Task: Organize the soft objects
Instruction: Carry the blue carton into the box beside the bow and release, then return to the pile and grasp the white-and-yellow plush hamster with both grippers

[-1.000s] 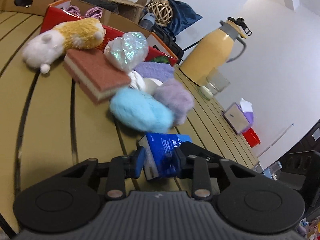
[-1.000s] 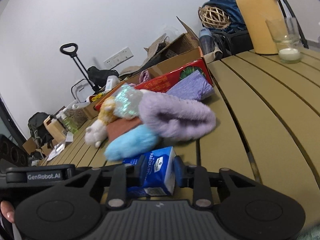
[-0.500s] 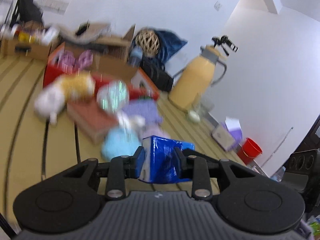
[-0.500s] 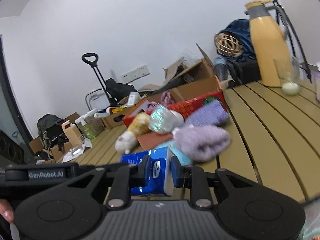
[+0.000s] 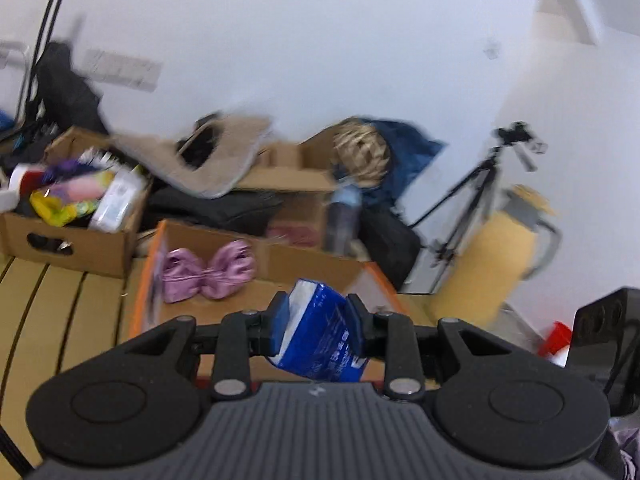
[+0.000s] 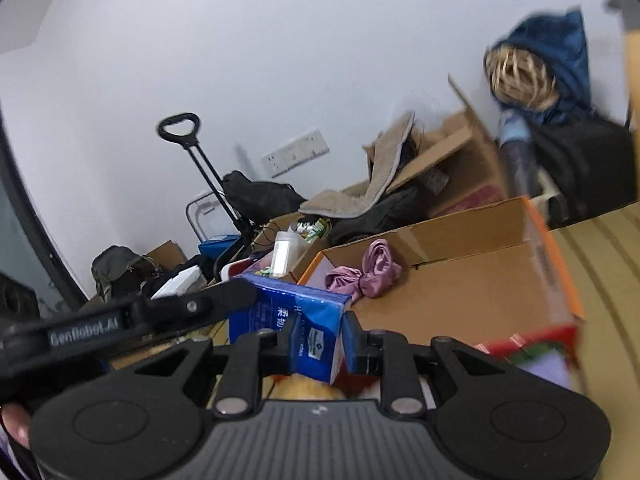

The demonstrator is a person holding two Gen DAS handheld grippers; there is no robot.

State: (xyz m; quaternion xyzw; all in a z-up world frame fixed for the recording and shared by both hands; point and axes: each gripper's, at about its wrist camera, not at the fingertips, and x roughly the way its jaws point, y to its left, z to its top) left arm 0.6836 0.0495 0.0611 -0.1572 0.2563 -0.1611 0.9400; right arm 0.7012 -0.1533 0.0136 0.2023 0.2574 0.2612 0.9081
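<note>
Tissue pack (image 5: 320, 332) lifted above box rim (image 5: 256, 246)

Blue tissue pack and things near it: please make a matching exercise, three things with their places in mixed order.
Things:
1. blue tissue pack
2. pink bow
3. woven ball

Places:
A. inside the open cardboard box
B. against the dark blue cloth behind the box
C. held by the left claw and right claw

Pairs: 1-C, 2-A, 3-B
</note>
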